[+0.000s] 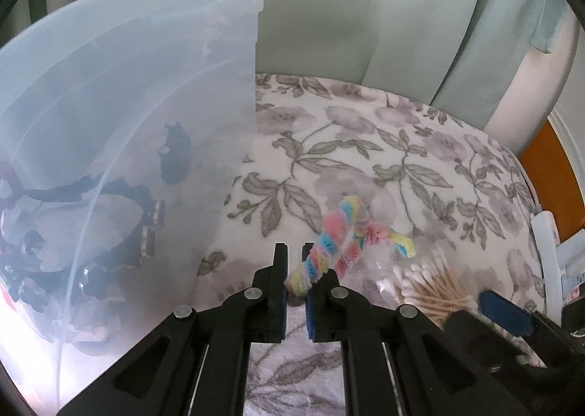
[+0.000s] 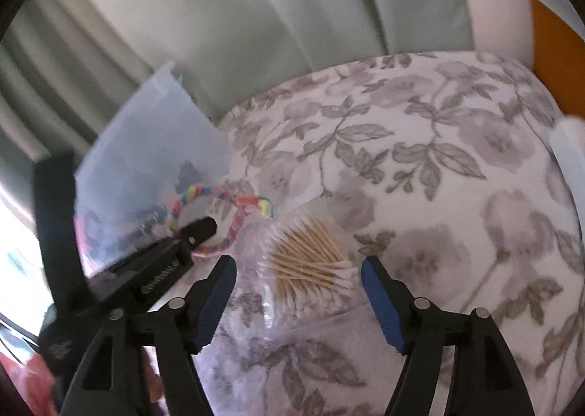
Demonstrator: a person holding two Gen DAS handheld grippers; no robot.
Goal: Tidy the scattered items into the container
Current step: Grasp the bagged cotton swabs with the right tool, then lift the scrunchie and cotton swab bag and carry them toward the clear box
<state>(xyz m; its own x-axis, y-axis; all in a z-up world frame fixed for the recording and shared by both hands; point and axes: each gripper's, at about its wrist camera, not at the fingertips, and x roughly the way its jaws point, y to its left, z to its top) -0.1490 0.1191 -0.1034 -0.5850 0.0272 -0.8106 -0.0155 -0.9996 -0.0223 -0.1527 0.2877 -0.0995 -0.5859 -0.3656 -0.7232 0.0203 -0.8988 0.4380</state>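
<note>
Two claws: my left gripper (image 1: 294, 269) pinches the chenille loop (image 1: 345, 233); right gripper (image 2: 298, 301) gapes over the swabs (image 2: 307, 258), lower centre — I'd descend squarely.

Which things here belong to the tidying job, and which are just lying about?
Belong to the job:
clear plastic container
rainbow pipe-cleaner twist, gripped by the left gripper
bag of cotton swabs, in front of the open right gripper

Just lying about:
floral blanket
green curtain
</note>
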